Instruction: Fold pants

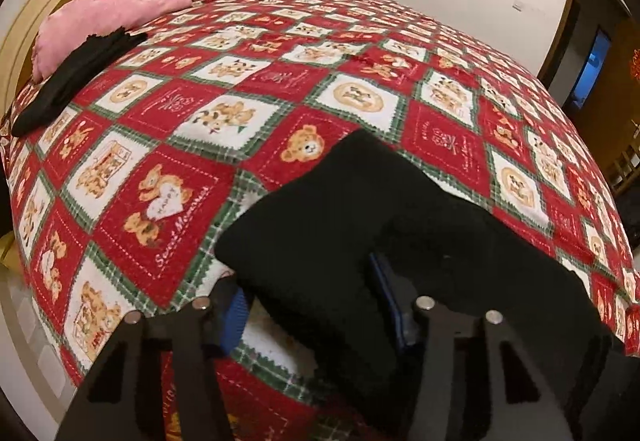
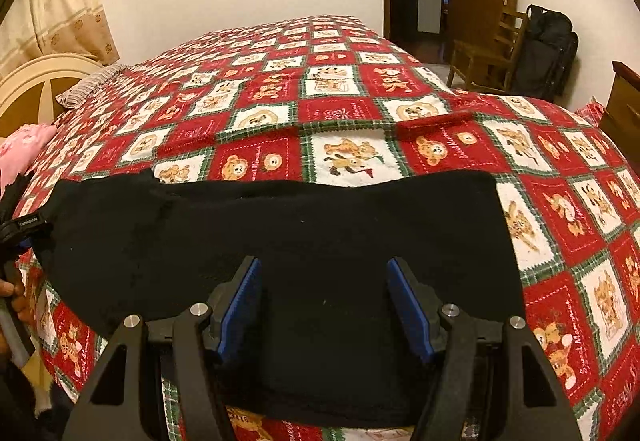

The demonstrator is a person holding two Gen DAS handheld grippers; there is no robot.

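The black knit pants lie as a flat, already doubled band across the lower middle of the frame on the bed's red teddy-bear quilt. The left gripper straddles one end of the cloth, jaws partly closed; grip uncertain. The right gripper stands open over the fabric, holding nothing. Probably another fold remains.
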